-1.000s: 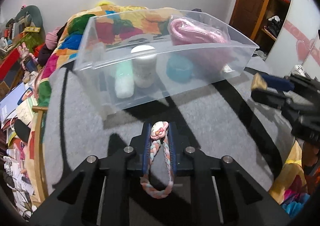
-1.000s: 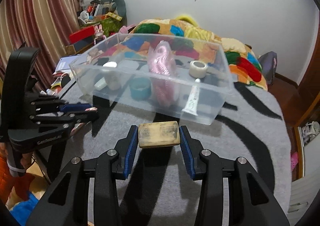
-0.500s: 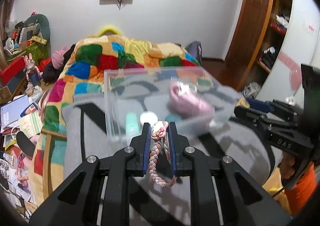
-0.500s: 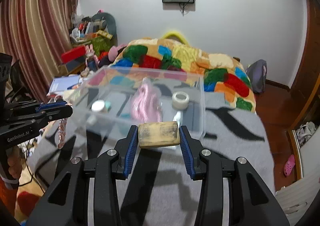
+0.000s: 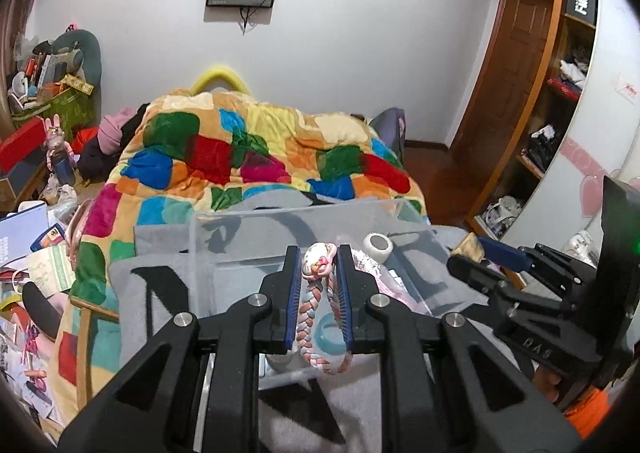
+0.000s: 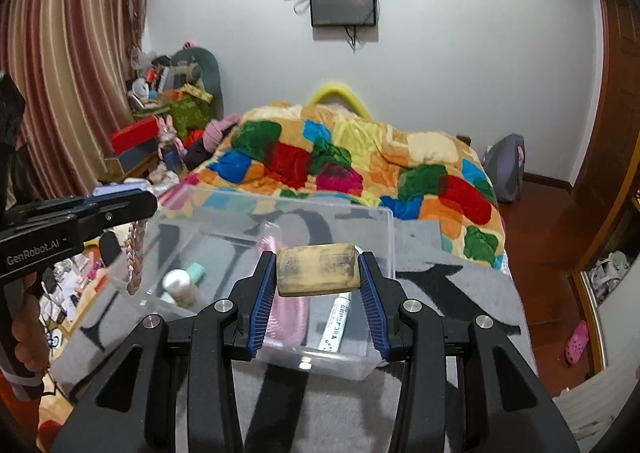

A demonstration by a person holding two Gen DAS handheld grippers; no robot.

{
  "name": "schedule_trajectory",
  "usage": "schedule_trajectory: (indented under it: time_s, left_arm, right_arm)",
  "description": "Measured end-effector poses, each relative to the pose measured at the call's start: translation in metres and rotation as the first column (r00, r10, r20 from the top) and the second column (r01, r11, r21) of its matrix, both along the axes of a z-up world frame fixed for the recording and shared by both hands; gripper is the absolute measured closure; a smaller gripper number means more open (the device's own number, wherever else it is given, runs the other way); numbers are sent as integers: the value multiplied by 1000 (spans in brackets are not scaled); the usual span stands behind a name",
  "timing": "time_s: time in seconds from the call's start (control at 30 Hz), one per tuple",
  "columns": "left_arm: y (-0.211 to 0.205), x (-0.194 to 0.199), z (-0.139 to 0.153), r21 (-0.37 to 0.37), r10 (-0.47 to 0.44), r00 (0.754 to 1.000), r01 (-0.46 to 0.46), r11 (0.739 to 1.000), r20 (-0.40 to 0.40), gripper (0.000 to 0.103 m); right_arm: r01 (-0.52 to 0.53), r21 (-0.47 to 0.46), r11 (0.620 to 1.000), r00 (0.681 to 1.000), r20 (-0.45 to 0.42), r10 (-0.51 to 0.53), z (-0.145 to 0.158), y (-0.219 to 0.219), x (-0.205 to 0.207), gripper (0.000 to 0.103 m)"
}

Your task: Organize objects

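Observation:
My left gripper (image 5: pixel 318 265) is shut on a braided pink, white and blue cord loop (image 5: pixel 308 313), held above the clear plastic bin (image 5: pixel 224 241). The cord hangs over the bin's left rim in the right wrist view (image 6: pixel 134 257). My right gripper (image 6: pixel 316 273) is shut on a tan rectangular block (image 6: pixel 316 271), held above the bin's near right part (image 6: pixel 384 225). In the bin lie a pink coiled item (image 6: pixel 286 313), a white tube (image 6: pixel 336 323), a white bottle (image 6: pixel 178 285), a tape roll (image 5: pixel 376 243) and a teal ring (image 5: pixel 330 335).
The bin stands on a grey and black blanket (image 6: pixel 452 293). A patchwork quilt (image 5: pixel 248 157) covers the bed behind it. Clutter fills the floor and shelves at the left (image 5: pixel 36 237). A wooden wardrobe (image 5: pixel 532 93) stands at the right.
Both grippers have risen and moved forward over the bin, each still holding its object. The views now look down into the bin from above.

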State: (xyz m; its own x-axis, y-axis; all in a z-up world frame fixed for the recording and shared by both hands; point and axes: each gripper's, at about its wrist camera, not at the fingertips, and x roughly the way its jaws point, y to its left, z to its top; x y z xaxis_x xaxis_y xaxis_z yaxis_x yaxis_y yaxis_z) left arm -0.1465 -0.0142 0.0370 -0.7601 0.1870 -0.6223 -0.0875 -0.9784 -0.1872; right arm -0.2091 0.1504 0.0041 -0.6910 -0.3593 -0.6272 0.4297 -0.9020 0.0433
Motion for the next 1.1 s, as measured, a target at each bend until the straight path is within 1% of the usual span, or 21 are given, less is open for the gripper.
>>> schedule_trajectory:
  time_s: [0.17,0.33,0.47,0.5,0.57,0.63,0.7,0.77,0.8,0.83,0.87,0.9,0.97,1.0,1.03,1.07,1.1]
  left_arm:
    - [9,-19,-20,-6,-5,999,5,1000,52,86]
    - [18,-26,-34,-23,-18,996,20,1000,85,86]
    - [17,-25,-41,7,-36,993,35,999,115,83]
    - [17,-24,-41,8,-37,992,36,999,117,81]
    - [18,-20,-40,4,-42,993,42,999,114,80]
    - [19,-15,-36,-11,-38,994,39,999,104,75]
    - [17,-8,-30,-19,-34,995,36,999,89,67]
    - [16,2,-24,-19,-27,998,28,999,65,54]
    - [15,7,-20,-23,-22,998,24,999,51,51]
    - [14,11,-17,-29,-17,999,18,999,39,48]
    - [14,16,-14,-36,-12,1000,13,999,26,43]
    - [14,24,-9,-42,-5,1000,5,999,8,40]
    - [13,35,-4,-45,8,1000,-9,999,-16,25]
    - [11,41,-2,-44,18,999,-19,999,-29,16]
    - [10,47,0,-42,28,999,-29,999,-42,13]
    - [9,52,2,-41,36,998,-39,998,-55,9]
    - [8,58,3,-40,44,997,-47,998,-68,7]
  right_arm:
    - [9,44,999,997,73,-12,-27,-2,-17,65]
    - [3,60,998,994,112,-9,-42,-3,-22,65]
    - [1,50,999,992,129,-8,-44,-1,-24,64]
    - [2,51,999,992,126,-9,-42,0,-24,62]
    - [1,53,999,994,113,-7,-39,0,-22,62]
    - [-4,55,998,996,95,-1,-33,1,-17,62]
    - [-9,43,999,997,83,6,-26,3,-12,61]
    - [-16,25,1000,997,71,14,-19,4,-7,61]
    - [-20,12,1000,998,62,19,-15,6,-3,58]
    - [-23,4,1000,998,55,23,-11,7,0,54]
    - [-26,-4,1000,999,44,26,-7,8,5,53]
    - [-29,-9,1000,999,31,29,-3,8,11,49]
    - [-35,-21,999,999,4,35,4,10,23,45]
    - [-35,-26,999,999,-7,35,6,10,27,39]
    - [-33,-30,999,999,-20,33,8,11,32,33]
    - [-29,-32,999,999,-35,28,10,12,38,30]
    - [-20,-34,999,998,-54,18,12,14,45,25]
